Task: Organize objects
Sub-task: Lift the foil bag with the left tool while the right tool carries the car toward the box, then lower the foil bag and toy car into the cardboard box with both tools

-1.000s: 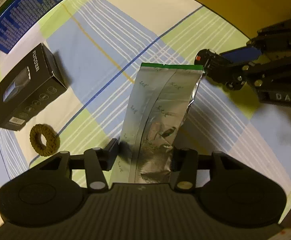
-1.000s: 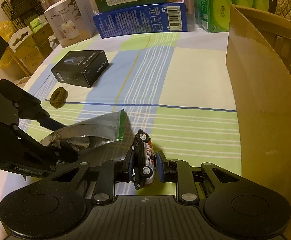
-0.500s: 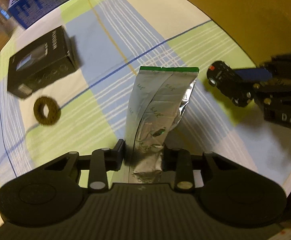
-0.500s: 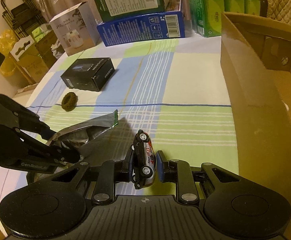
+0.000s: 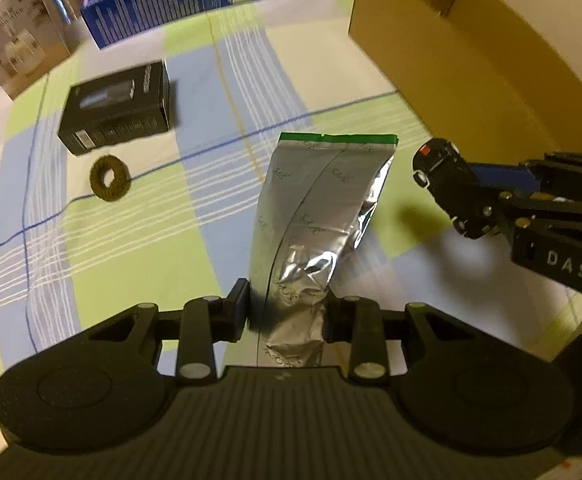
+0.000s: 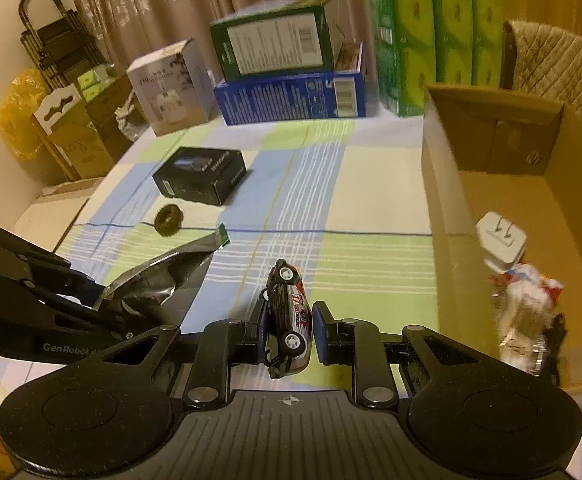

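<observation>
Both grippers have risen off the counter, left gripper clenched on the foil pouch and right gripper on the toy car, with the cardboard box at two o'clock, nearer the right hand.

Two grippers are counted, the left gripper and the right gripper. One foil pouch, one toy car, one black box, one hair tie and one cardboard box are seen. One white plug is seen inside it.
</observation>
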`<state>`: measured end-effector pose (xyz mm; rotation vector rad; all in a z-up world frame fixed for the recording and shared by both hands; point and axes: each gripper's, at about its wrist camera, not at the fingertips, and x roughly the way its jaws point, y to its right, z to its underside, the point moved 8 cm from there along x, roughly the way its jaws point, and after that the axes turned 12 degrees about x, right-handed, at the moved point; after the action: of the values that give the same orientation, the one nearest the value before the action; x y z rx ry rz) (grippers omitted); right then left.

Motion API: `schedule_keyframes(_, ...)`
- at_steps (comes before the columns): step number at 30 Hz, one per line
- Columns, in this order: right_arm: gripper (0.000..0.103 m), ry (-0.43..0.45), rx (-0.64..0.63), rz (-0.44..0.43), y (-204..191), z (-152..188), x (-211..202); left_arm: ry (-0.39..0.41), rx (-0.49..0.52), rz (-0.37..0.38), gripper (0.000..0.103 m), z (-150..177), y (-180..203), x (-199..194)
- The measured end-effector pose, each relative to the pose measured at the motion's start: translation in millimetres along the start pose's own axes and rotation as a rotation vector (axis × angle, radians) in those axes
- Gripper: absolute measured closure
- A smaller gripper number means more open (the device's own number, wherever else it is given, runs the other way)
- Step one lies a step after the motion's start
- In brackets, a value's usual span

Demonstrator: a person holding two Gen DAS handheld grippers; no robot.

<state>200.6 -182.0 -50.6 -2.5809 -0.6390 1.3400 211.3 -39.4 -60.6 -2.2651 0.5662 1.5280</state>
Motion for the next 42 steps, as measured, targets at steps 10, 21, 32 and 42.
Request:
schedule_keyframes(10,0.083,0.044,-0.016,0.003,-1.2,-0.9,-51.4,0.08,0.01,-0.014,0.074,-4.5,39.5,-51.5)
schedule_keyframes(21,0.083,0.102,-0.01,0.014,16.3,-9.5,-98.7,0.127,0.053,-0.01,0.074,-17.9,77.0,-86.2)
schedule_keyframes(32,0.083,0.138,0.004,0.036,38.6,-16.9,-125.2,0.157,0.084,0.007,0.074,-33.3,103.0,-101.7)
schedule_keyframes(42,0.083,0.164,0.022,0.057,59.8,-23.1,-141.3,0.187,0.097,0.045,0.074,-51.9,127.9,-107.4)
